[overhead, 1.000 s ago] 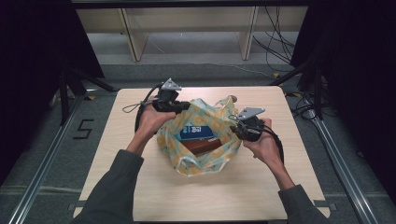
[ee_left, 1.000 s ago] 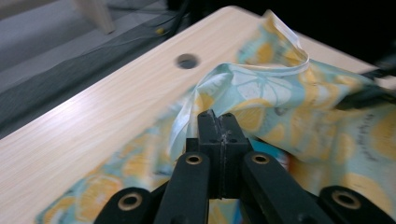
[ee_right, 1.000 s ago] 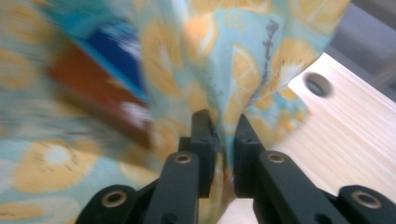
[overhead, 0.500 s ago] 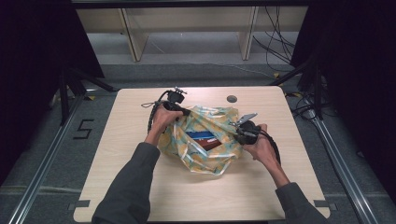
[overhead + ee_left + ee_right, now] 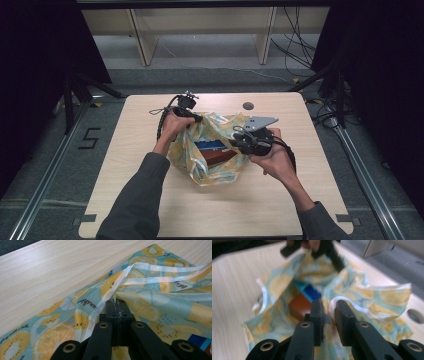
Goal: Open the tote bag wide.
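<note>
The right gripper view is blurred by motion, so the print on the bag (image 5: 384, 298) cannot be read there. The blue box (image 5: 212, 146) and the brown box (image 5: 218, 156) are half hidden by the bag's folds. In the left gripper view, the blue box (image 5: 200, 342) is cut off by the right edge.

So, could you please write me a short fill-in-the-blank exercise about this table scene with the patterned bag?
1. The thin bag printed with yellow ____ slices lies on the light wooden table.
2. The left tongs are ____ on the bag's edge.
3. Beside the reddish-brown block inside the bag lies a ____ box.
4. The round hole in the table is nearer the ____ tongs.

Missing words: citrus; shut; blue; right
</note>
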`<state>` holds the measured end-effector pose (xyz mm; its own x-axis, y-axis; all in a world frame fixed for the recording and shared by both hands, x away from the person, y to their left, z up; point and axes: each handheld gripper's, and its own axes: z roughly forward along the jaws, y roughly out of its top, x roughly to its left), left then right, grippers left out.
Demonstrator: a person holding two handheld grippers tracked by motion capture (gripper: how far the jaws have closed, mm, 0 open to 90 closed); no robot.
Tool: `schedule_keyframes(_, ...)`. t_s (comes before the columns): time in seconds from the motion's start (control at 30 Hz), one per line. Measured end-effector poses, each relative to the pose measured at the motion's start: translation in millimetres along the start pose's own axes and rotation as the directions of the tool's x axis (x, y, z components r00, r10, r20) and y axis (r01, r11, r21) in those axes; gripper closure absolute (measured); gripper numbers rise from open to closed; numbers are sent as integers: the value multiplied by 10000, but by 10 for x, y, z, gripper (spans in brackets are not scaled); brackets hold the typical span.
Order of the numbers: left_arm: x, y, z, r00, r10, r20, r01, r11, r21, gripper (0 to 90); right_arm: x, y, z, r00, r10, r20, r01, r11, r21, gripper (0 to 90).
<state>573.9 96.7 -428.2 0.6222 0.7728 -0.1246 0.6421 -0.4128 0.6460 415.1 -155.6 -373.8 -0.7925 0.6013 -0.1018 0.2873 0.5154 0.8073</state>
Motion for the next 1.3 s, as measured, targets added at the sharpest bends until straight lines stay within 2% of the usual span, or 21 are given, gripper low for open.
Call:
schedule_keyframes(0.07,17,-5,0,10000,-4,6,4,10000,14,896,-16,48,-83,9997,81,208,-69,9984,-562,762)
schedule_keyframes(0.17,33,-15,-6,10000,-81,-36,82,10000,23,895,-10,90,-223,9989,464,-53,-467,9950,-882,760)
schedule_keyframes(0.23,32,-10,-8,9998,-162,-62,163,9999,27,894,13,103,-202,9999,-67,-89,60,9965,-830,796)
schedule_keyframes(0.27,34,-4,-14,9999,-152,4,152,9999,66,894,64,91,-149,9995,75,-300,-94,9978,-649,814)
schedule_keyframes(0.37,19,7,-7,9998,-184,55,184,9998,25,894,186,46,97,9966,-377,-730,381,9993,52,831)
schedule_keyframes(0.4,9,10,-5,9999,-108,-5,108,9999,93,894,282,-14,342,9947,-90,-1023,172,9967,792,854)
schedule_keyframes(0.5,23,4,7,9998,-210,-21,210,9997,141,893,383,-119,646,9913,70,-1317,141,9873,1585,883)
schedule_keyframes(0.53,34,6,6,9997,-242,4,242,9996,146,893,440,-160,722,9856,245,-1673,60,9837,1795,890)
schedule_keyframes(0.6,47,6,3,9995,-313,41,313,9995,83,893,518,-235,824,9765,-180,-2149,681,9713,2281,900)
schedule_keyframes(0.67,58,5,-10,9995,-323,15,323,9994,89,893,645,-297,887,9584,-179,-2847,940,9622,2558,900)
schedule_keyframes(0.7,66,5,-18,9995,-303,-29,304,9995,75,894,713,-330,931,9444,-492,-3251,1348,9598,2461,900)
schedule_keyframes(0.73,75,5,-23,9995,-314,-71,314,9995,29,894,833,-367,936,9320,-129,-3623,1191,9547,2725,900)
schedule_keyframes(0.83,107,6,-32,9992,-327,-243,326,9995,-47,895,1075,-485,998,9014,-721,-4270,2201,9255,3084,900)
schedule_keyframes(0.9,131,-8,-14,9979,-513,-405,507,9986,-141,894,1151,-498,1013,8759,-491,-4800,2257,9210,3176,900)
schedule_keyframes(0.97,129,-22,9,9971,-630,-423,625,9980,-123,891,1155,-453,989,8749,-322,-4832,2093,9249,3173,900)
schedule_keyframes(1.03,77,-13,5,9994,-314,-152,314,9995,1,875,1068,-374,920,9011,-598,-4295,2000,9362,2891,900)
schedule_keyframes(1.07,42,-2,-17,9999,-109,-134,108,9999,-89,862,981,-311,872,9110,-1078,-3980,2200,9435,2480,900)
schedule_keyframes(1.13,-33,28,-88,9998,194,-61,-195,9996,-200,816,850,-187,741,9448,-494,-3238,1231,9696,2114,894)
schedule_keyframes(1.17,-73,39,-124,9994,353,-49,-354,9991,-229,796,755,-131,703,9593,-723,-2729,1238,9765,1765,893)
schedule_keyframes(1.23,-127,51,-200,9978,597,-303,-605,9978,-253,757,613,-73,654,9804,-549,-1893,877,9816,1698,889)
schedule_keyframes(1.3,-191,39,-292,9974,668,-250,-676,9973,-297,687,511,-70,703,9848,-129,-1735,427,9846,1693,878)
